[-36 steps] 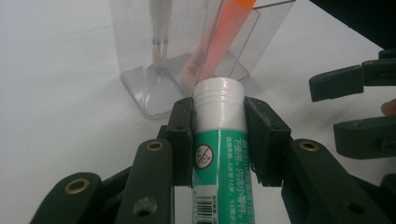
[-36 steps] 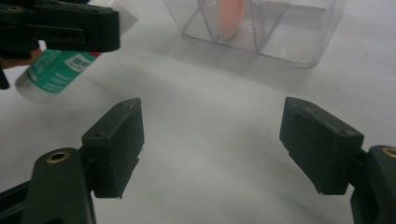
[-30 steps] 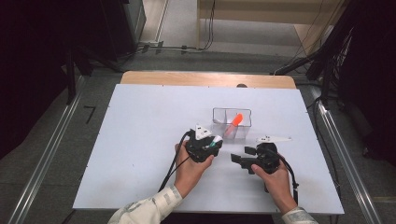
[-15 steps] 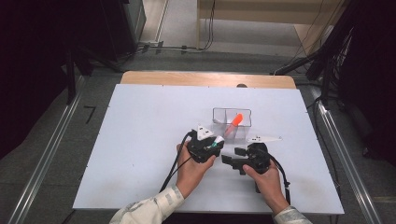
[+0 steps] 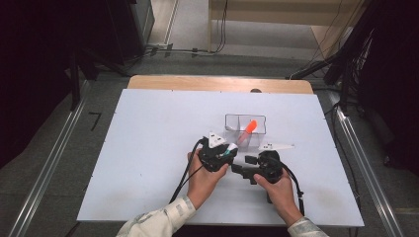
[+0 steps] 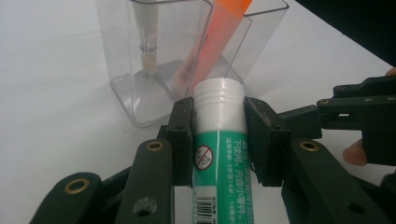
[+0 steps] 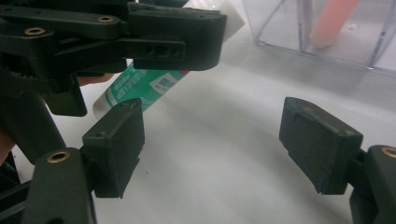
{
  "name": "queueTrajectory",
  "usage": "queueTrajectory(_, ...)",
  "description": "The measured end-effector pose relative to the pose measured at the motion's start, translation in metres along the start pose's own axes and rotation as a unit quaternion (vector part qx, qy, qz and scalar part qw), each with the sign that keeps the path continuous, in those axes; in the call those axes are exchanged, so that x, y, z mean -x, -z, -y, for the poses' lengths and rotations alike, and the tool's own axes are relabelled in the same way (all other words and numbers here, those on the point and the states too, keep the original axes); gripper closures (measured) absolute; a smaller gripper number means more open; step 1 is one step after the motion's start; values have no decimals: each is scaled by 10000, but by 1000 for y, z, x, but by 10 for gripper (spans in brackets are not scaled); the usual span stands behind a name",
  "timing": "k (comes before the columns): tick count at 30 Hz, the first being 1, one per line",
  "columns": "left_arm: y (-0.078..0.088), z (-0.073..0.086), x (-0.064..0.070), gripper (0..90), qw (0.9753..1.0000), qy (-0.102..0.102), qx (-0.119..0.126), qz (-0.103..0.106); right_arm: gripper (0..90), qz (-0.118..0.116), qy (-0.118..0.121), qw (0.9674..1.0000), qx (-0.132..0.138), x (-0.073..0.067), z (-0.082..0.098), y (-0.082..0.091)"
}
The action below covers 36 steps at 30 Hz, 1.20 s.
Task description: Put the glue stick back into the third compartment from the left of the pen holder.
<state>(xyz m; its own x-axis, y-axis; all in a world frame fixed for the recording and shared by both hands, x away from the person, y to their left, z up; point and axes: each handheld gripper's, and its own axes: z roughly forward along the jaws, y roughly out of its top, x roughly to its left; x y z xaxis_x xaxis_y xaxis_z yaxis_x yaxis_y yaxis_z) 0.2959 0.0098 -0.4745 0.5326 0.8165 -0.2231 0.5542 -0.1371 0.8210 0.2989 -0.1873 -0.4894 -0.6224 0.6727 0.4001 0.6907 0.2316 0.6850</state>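
We hold the glue stick [image 6: 219,140] pinched in the left tool [image 6: 218,135], white end toward the clear organizer [image 6: 154,60] just ahead on the bench [image 5: 148,148]. Right tool [image 7: 215,154] spread, empty, alongside. Next, prob.: lift stick & lower it into a compartment.

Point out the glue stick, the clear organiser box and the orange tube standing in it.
glue stick [image 6: 219,154], left gripper view, on its green label.
clear organiser box [image 6: 126,100], left gripper view, on its near left wall.
orange tube [image 5: 247,130], high view, on its upper half.
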Motion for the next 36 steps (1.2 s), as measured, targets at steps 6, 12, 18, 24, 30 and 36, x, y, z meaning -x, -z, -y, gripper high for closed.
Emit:
queueTrajectory(6, 0, -1, 1, 651, 10000, 10, 31, 31, 214, -27, 36, 10000, 42, -2, -1, -1)
queueTrajectory(12, 1, -1, 1, 651, 10000, 1, 58, 29, 214, -106, 2, 9999, 60, -3, -1, -3)
queueTrajectory(18, 1, -1, 3, 651, 10000, -4, 70, 52, 218, -233, -91, 9997, 81, -3, -2, -5)
queueTrajectory(24, 2, -1, 5, 651, 9999, 16, 114, 93, 222, -406, -243, 9988, 117, -3, -3, -8)
queueTrajectory(30, 3, -1, 5, 651, 9999, 26, 125, 113, 227, -488, -310, 9982, 154, -3, -4, -11)
queueTrajectory(36, 3, -1, 6, 651, 9998, 30, 129, 136, 234, -554, -365, 9977, 169, -2, -5, -13)
